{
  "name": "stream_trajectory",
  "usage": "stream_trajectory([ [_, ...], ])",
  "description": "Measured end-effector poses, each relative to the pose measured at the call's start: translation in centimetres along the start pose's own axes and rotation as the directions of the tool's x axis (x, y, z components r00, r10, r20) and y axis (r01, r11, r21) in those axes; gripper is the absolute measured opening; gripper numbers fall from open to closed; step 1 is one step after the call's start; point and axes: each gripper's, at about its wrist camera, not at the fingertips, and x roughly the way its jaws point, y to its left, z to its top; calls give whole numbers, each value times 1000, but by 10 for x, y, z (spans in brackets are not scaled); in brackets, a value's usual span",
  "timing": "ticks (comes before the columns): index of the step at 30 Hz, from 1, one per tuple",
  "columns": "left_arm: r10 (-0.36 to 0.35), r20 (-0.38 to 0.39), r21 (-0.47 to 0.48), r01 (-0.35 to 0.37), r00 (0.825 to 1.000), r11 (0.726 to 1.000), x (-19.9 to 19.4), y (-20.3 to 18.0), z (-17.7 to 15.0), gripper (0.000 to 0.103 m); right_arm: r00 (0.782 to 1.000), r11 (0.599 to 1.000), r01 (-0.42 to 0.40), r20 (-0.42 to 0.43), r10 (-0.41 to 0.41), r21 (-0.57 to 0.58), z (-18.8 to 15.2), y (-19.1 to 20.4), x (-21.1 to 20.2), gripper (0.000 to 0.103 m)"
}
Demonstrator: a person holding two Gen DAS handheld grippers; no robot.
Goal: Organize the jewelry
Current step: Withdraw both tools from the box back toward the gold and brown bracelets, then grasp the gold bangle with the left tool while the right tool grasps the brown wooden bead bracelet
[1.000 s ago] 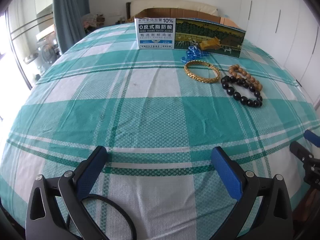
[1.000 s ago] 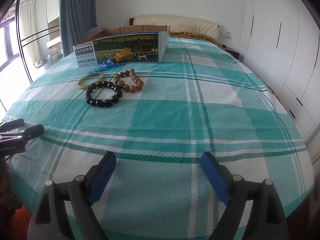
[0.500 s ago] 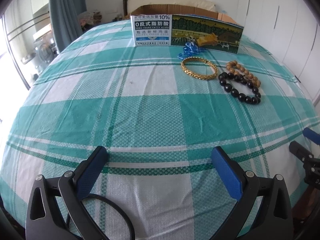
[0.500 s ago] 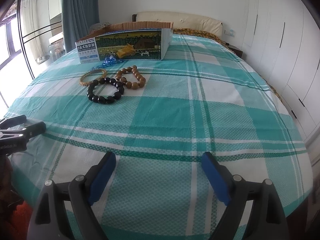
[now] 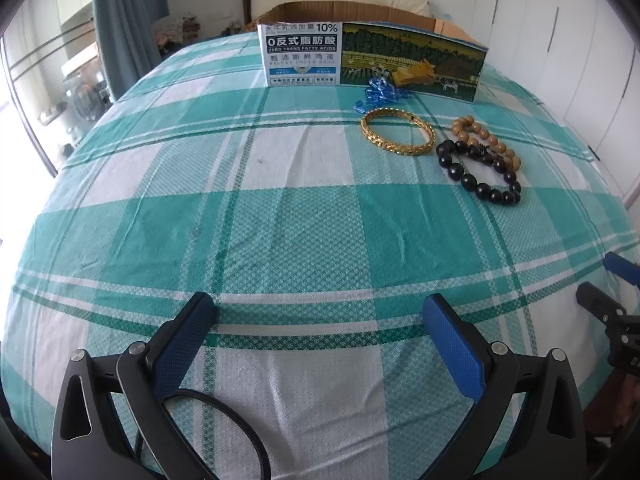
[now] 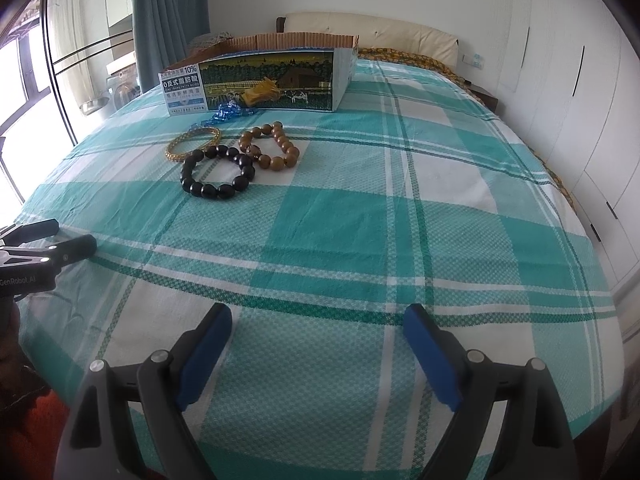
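On the teal plaid bed lie a gold chain bracelet (image 5: 397,137), a black bead bracelet (image 5: 478,171), a brown bead bracelet (image 5: 484,141) and a blue bead piece (image 5: 377,94). An open printed cardboard box (image 5: 372,54) stands behind them. The same jewelry shows in the right wrist view: gold (image 6: 193,143), black (image 6: 218,173), brown (image 6: 270,145), blue (image 6: 226,114), box (image 6: 264,78). My left gripper (image 5: 318,314) is open and empty over the near bed. My right gripper (image 6: 318,326) is open and empty, well short of the jewelry.
The bed (image 5: 280,216) fills both views. White wardrobe doors (image 6: 576,80) run along the right. A curtain (image 6: 170,20) and window rails stand at the left. A headboard and pillows (image 6: 372,28) lie behind the box. The left gripper's tips show at the right wrist view's left edge (image 6: 48,254).
Both grippers have moved forward over the bed, so the jewelry and box look nearer and larger. Both stay open and empty. The jewelry has not moved.
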Motion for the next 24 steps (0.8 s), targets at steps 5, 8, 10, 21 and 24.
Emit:
stream_trajectory([
  [5, -30, 7, -20, 30, 1000, 999, -4, 4, 15, 102, 999, 999, -43, -27, 44, 16, 7, -5, 0, 90],
  [8, -44, 38, -25, 45, 998, 999, -10, 7, 32, 102, 997, 996, -79, -9, 80, 43, 15, -11, -5, 90],
  [10, -60, 53, -26, 61, 997, 998, -12, 8, 47, 102, 997, 996, -82, 4, 82, 37, 25, -13, -6, 90],
  [21, -10, 19, 70, 8, 1000, 997, 44, -12, 119, 102, 989, 989, -147, 17, 148, -23, 109, -20, 21, 90],
  [24, 26, -24, 86, -24, 999, 996, 65, -16, 124, 102, 986, 985, -168, -4, 168, -29, 129, -22, 39, 88],
])
